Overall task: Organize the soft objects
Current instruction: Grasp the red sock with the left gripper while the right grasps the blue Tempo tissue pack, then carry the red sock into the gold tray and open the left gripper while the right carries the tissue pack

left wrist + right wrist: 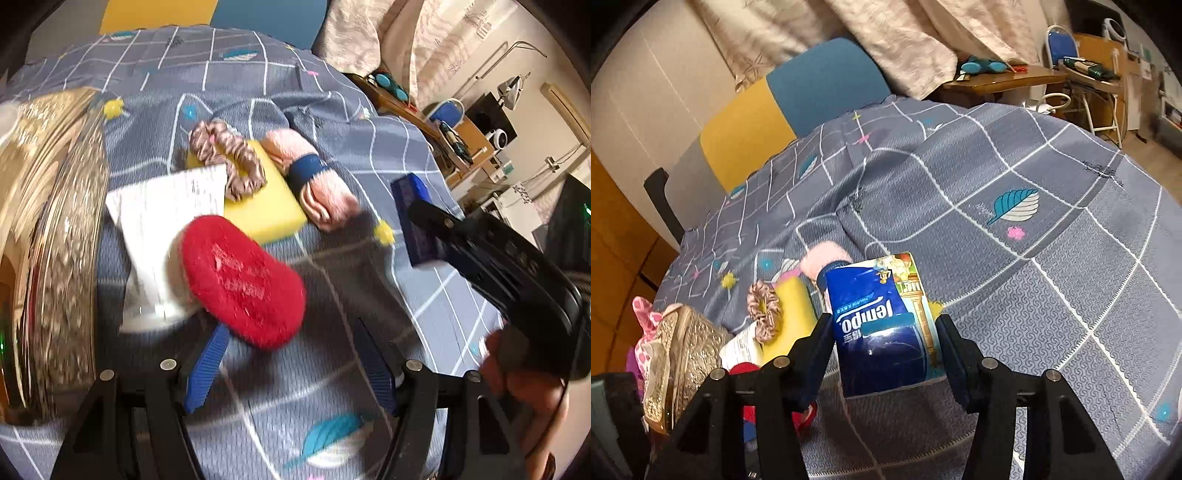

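My left gripper (291, 347) is open just in front of a red fuzzy oval pad (242, 280) that lies on a white paper packet (166, 229); its left finger (207, 369) is under the pad's near edge. Behind lie a yellow sponge (266, 206), a beige satin scrunchie (229, 158) on it, and a pink yarn skein (314, 177) with a blue band. My right gripper (884, 339) is shut on a blue Tempo tissue pack (882, 325), held above the bed. It also shows in the left wrist view (413, 218).
A gold sequinned pouch (48, 236) stands at the left, also in the right wrist view (679, 354), with pink fabric (646, 321) behind it. The grey checked bedspread (1034, 229) covers the bed. A wooden side table (997, 79) and a chair (1082, 74) stand beyond.
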`<act>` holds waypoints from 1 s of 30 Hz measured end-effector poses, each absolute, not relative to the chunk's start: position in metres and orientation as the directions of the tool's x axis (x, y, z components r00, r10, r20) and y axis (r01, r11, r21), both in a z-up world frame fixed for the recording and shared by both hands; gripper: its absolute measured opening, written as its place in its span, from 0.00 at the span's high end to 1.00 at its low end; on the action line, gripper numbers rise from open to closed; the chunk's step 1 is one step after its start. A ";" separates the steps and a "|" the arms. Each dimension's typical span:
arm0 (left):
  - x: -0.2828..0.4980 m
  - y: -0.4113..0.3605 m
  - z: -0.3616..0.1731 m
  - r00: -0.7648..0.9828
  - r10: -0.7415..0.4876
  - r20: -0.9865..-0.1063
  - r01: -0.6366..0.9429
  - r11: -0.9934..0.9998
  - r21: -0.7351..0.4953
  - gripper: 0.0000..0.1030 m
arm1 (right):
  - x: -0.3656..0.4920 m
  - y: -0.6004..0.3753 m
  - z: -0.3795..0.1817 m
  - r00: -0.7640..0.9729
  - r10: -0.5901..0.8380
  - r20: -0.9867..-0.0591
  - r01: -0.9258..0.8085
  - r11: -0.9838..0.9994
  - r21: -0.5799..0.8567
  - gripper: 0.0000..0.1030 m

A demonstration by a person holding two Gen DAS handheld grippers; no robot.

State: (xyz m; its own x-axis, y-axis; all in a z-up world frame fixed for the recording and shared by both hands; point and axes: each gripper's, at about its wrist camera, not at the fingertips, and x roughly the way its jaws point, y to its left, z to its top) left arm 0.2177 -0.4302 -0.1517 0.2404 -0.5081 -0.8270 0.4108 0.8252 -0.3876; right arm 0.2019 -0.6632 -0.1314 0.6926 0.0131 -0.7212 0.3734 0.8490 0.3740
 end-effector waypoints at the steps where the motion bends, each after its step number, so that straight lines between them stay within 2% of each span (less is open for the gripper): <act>1: 0.221 -0.433 -0.151 0.251 -0.504 -0.826 0.409 0.829 -0.382 0.33 | 0.202 -0.664 -0.131 0.696 0.018 -0.718 0.370 0.848 0.380 0.45; 2: 0.224 -0.436 -0.151 0.263 -0.499 -0.826 0.404 0.834 -0.375 0.33 | 0.202 -0.663 -0.130 0.698 0.019 -0.716 0.368 0.847 0.382 0.45; 4: 0.229 -0.438 -0.153 0.275 -0.496 -0.823 0.399 0.838 -0.372 0.40 | 0.202 -0.662 -0.129 0.702 0.022 -0.712 0.363 0.850 0.383 0.45; 6: 0.235 -0.439 -0.158 0.272 -0.483 -0.833 0.384 0.848 -0.366 0.59 | 0.201 -0.662 -0.128 0.706 0.021 -0.708 0.360 0.850 0.383 0.45; 7: 0.237 -0.440 -0.161 0.262 -0.484 -0.835 0.377 0.848 -0.374 0.66 | 0.201 -0.662 -0.128 0.707 0.020 -0.707 0.359 0.851 0.383 0.45; 9: 0.240 -0.439 -0.168 0.242 -0.482 -0.842 0.370 0.848 -0.380 0.69 | 0.201 -0.662 -0.128 0.706 0.023 -0.708 0.358 0.851 0.384 0.45; 13: 0.235 -0.436 -0.169 0.248 -0.491 -0.835 0.403 0.836 -0.372 0.73 | 0.200 -0.662 -0.128 0.708 0.022 -0.706 0.358 0.850 0.386 0.45; 30: 0.157 -0.390 -0.137 0.217 -0.580 -0.785 0.535 0.743 -0.402 0.74 | 0.199 -0.664 -0.132 0.698 0.009 -0.716 0.384 0.840 0.384 0.45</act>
